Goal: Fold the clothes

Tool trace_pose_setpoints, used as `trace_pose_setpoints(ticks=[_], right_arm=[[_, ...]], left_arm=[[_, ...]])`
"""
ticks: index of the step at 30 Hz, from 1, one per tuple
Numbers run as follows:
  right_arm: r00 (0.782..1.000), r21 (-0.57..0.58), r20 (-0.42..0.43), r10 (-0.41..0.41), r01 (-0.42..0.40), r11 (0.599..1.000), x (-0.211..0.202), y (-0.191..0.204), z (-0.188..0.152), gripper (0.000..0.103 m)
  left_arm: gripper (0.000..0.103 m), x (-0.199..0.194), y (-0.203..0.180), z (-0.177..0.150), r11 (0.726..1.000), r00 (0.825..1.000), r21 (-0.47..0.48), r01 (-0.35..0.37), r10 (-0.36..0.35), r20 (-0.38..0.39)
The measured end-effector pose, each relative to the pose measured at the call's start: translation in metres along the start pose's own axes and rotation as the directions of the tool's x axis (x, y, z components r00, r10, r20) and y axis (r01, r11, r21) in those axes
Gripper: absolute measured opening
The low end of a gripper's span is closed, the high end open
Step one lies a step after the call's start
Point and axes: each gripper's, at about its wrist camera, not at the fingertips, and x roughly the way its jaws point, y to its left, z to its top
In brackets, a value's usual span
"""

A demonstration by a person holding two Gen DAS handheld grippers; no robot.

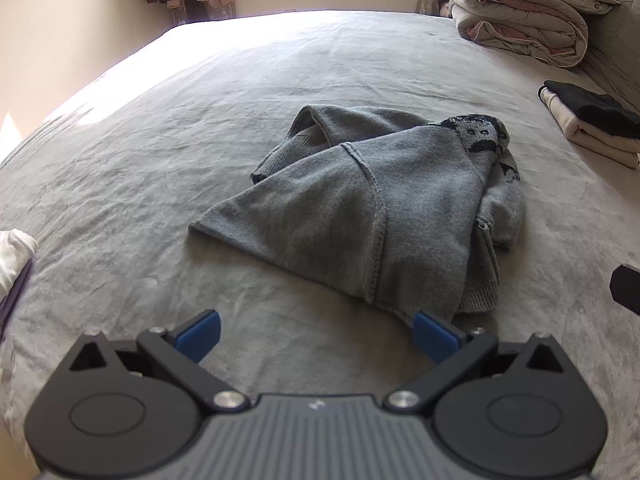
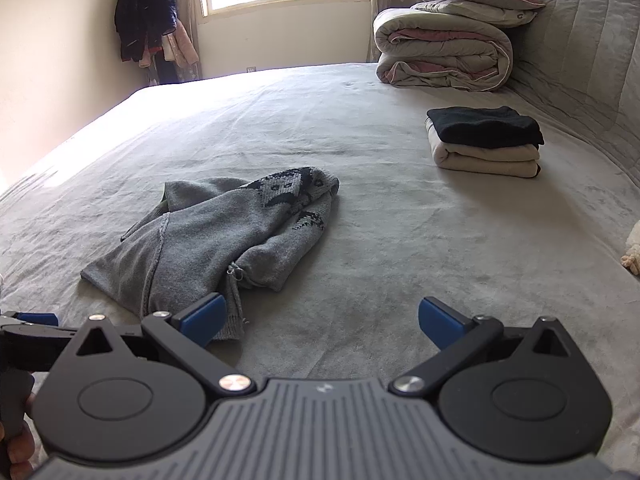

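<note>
- Your left gripper (image 1: 316, 334) is spread wide and holds nothing; your right gripper (image 2: 322, 322) is the same.
- The grey sweater (image 1: 372, 208) lies in a crumpled heap mid-bed, at 1 o'clock in the left wrist view and 11 o'clock in the right wrist view, just beyond the fingertips.
- The layers overlap, so a pinch at the near hem could catch two thicknesses and lift the whole bundle.
- A loose thread hangs at the seam (image 2: 236, 274); a fingertip could snag it.
- The soft bedspread (image 1: 160, 160) could get pinched along with the knit.
- The folded stack (image 2: 486, 142) sits at 1 o'clock in the right wrist view; a wide swing could topple it.
</note>
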Motion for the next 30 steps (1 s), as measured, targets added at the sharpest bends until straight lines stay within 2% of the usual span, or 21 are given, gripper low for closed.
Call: trace_pose_setpoints(ticks=[19, 30], right_arm=[[0.997, 0.039, -0.075, 0.009, -0.007, 0.999, 0.0093, -0.0067, -0.0033, 0.103], [0.997, 0.044, -0.08, 0.009, -0.006, 0.999, 0.0098, -0.007, -0.0046, 0.103]], left_arm=[[0.103, 0.0033, -0.0004, -0.0013, 1.0, 1.0, 0.006, 0.018, -0.018, -0.019], [0.103, 0.0046, 0.0002, -0.0005, 1.0, 0.999, 0.005, 0.025, -0.025, -0.029]])
